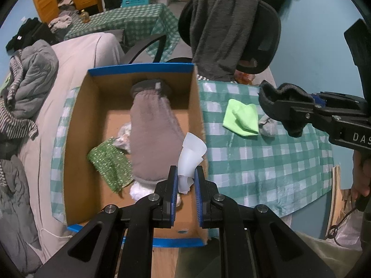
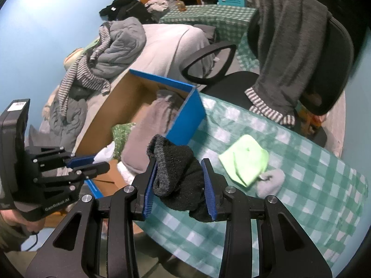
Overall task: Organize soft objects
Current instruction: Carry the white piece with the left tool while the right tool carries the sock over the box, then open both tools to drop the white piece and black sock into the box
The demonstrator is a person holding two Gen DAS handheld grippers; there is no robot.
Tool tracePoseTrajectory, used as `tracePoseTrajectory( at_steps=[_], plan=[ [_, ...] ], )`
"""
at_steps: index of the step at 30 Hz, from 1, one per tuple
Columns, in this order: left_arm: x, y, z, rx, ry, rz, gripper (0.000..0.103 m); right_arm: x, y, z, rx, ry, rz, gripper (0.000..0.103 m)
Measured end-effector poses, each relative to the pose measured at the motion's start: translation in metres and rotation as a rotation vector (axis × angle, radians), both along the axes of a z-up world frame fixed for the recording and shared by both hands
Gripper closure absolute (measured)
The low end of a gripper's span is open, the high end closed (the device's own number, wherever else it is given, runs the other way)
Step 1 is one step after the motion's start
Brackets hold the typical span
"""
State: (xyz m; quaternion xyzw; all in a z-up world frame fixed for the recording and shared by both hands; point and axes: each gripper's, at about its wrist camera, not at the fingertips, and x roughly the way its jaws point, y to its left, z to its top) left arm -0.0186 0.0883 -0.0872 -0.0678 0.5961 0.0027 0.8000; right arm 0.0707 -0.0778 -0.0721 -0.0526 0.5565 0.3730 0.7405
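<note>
My left gripper (image 1: 186,173) is shut on a thin white soft piece (image 1: 192,150), held over the near right corner of an open cardboard box (image 1: 80,125) with a blue rim. Inside the box lie a grey-brown fleece item (image 1: 155,134), a glittery green cloth (image 1: 109,162) and something white and fluffy (image 1: 139,191). My right gripper (image 2: 179,169) is shut on a black knit item (image 2: 178,178), above the checked tablecloth just right of the box's blue wall (image 2: 185,118). A light green cloth (image 2: 245,162) and a small grey sock (image 2: 270,183) lie on the table.
The table (image 1: 266,162) wears a green checked cloth. Behind it stands a black office chair (image 2: 334,69) draped with a dark grey towel (image 2: 289,46). Left of the box, a bed (image 1: 76,53) carries heaped grey and striped clothes (image 1: 30,88). A second checked table (image 1: 129,20) stands farther back.
</note>
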Motion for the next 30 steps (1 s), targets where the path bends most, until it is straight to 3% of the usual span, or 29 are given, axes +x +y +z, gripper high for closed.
tracePoseTrajectory(
  at_steps=[19, 30],
  plan=[
    [-0.011, 0.070, -0.023, -0.005, 0.041, 0.109, 0.090, -0.003, 0.104, -0.025, -0.009, 0.051, 0.145, 0.067],
    [-0.010, 0.089, -0.045, -0.035, 0.088, 0.151, 0.086, -0.004, 0.137, -0.052, -0.053, 0.100, 0.182, 0.067]
  ],
)
